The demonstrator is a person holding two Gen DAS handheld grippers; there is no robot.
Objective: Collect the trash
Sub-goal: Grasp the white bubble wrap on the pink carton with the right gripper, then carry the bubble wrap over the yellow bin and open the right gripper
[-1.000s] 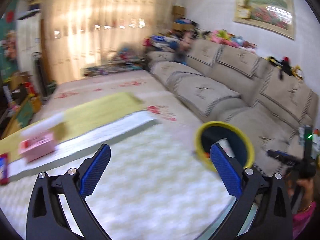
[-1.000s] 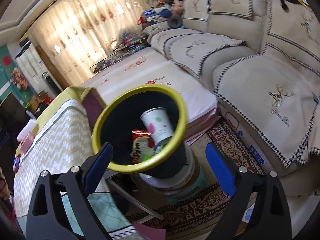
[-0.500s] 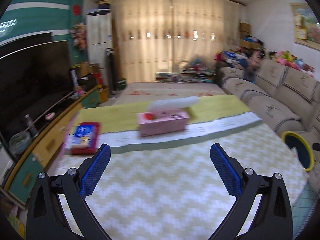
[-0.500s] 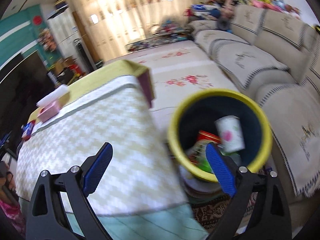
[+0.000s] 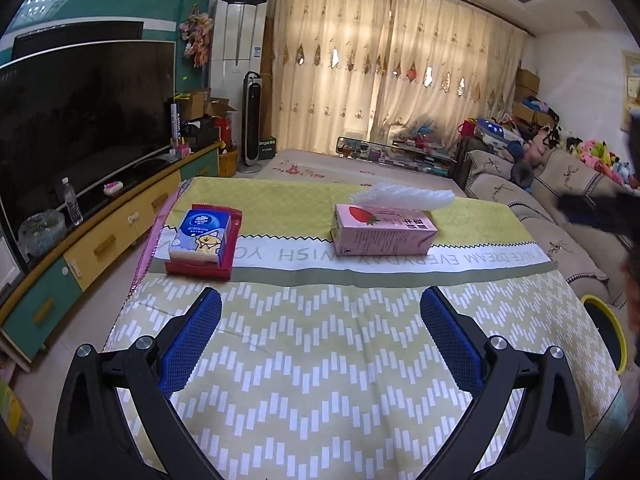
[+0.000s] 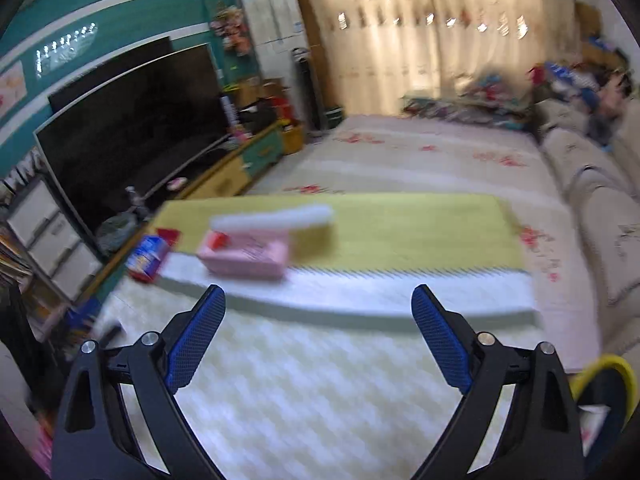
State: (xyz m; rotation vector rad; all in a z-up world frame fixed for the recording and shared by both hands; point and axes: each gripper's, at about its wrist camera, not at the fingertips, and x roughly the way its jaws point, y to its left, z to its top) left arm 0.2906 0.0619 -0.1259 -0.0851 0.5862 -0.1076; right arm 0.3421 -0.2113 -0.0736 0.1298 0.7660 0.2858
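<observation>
Left wrist view, left to right: a TV [image 5: 80, 120] by the wall, then the table [image 5: 320, 360] with a red tray [image 5: 208, 264] bearing a blue tissue pack [image 5: 202, 236], a pink tissue box [image 5: 384, 232] mid-table, and the yellow-rimmed bin [image 5: 608, 328] beside the table's right edge. The left gripper [image 5: 320, 320] hangs over the cloth, jaws spread, holding nothing. Right wrist view is blurred: the right gripper [image 6: 318, 320] likewise spread and holding nothing above the table, the bin [image 6: 612, 380] at lower right.

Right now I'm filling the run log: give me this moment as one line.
left gripper: open, empty | right gripper: open, empty | table: tissue box, tissue pack | bin: right of table
</observation>
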